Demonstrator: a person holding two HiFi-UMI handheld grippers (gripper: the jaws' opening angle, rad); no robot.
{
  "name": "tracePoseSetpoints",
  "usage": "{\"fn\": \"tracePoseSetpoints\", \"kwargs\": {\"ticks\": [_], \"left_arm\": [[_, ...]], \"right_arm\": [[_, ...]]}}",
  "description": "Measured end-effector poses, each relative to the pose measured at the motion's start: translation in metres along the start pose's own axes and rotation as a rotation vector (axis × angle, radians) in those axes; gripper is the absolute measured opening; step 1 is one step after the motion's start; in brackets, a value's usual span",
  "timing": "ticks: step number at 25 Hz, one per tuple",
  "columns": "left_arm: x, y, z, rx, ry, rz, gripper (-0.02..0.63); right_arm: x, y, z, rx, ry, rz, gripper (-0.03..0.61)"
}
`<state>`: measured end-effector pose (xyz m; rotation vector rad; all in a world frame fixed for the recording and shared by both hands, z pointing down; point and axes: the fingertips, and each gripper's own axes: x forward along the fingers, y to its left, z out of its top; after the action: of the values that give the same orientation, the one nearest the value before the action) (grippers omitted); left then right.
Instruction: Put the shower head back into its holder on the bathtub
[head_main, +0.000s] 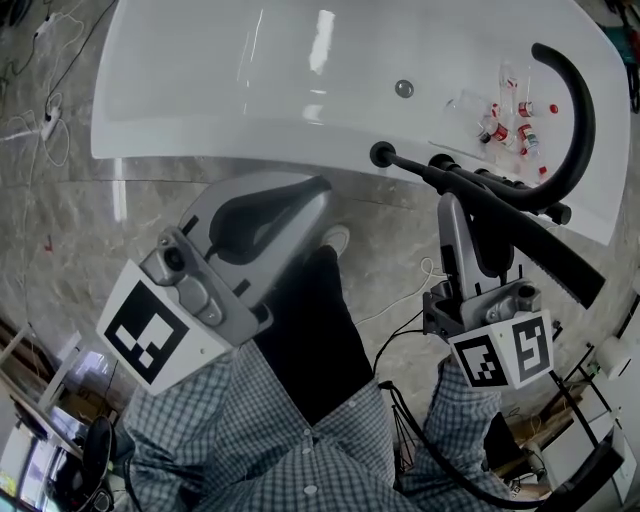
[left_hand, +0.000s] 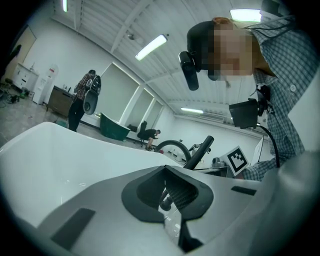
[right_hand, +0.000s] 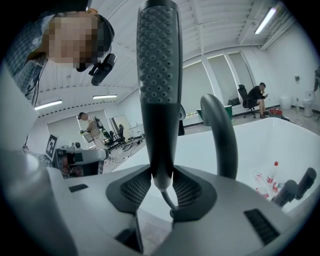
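One shower head (right_hand: 159, 75) clamped in right tool (right_hand: 162, 186); left tool (left_hand: 168, 198) closed, empty.

Long black stick-shaped shower head (head_main: 545, 250) with dimpled grip (right_hand: 159, 75), not in holder. It is clamped near one end between the right gripper (right_hand: 161, 175) jaws and held over the floor just outside the tub. It lies slanted, far end reaching to the rim. Thick black hose (head_main: 585, 115) arcs from it over the tub corner. Glossy white bathtub (head_main: 250, 80), empty of water, drain in the basin floor. Black fittings (head_main: 441, 161) sit on the near rim (which one is the holder, cannot tell).
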<state>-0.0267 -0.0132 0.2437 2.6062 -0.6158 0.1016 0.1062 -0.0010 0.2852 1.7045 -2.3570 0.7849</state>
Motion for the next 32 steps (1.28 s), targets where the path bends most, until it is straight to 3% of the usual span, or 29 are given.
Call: {"fn": "tracePoseSetpoints", "kwargs": {"ticks": [18, 32], "left_arm": [[0.011, 0.013, -0.017, -0.028, 0.021, -0.001, 0.008], [0.017, 0.028, -0.042, -0.054, 0.044, -0.002, 0.008]], "right_arm": [[0.021, -0.003, -0.022, -0.005, 0.056, 0.028, 0.133], [0.042, -0.013, -0.062, -0.032, 0.131, 0.026, 0.133]]}}
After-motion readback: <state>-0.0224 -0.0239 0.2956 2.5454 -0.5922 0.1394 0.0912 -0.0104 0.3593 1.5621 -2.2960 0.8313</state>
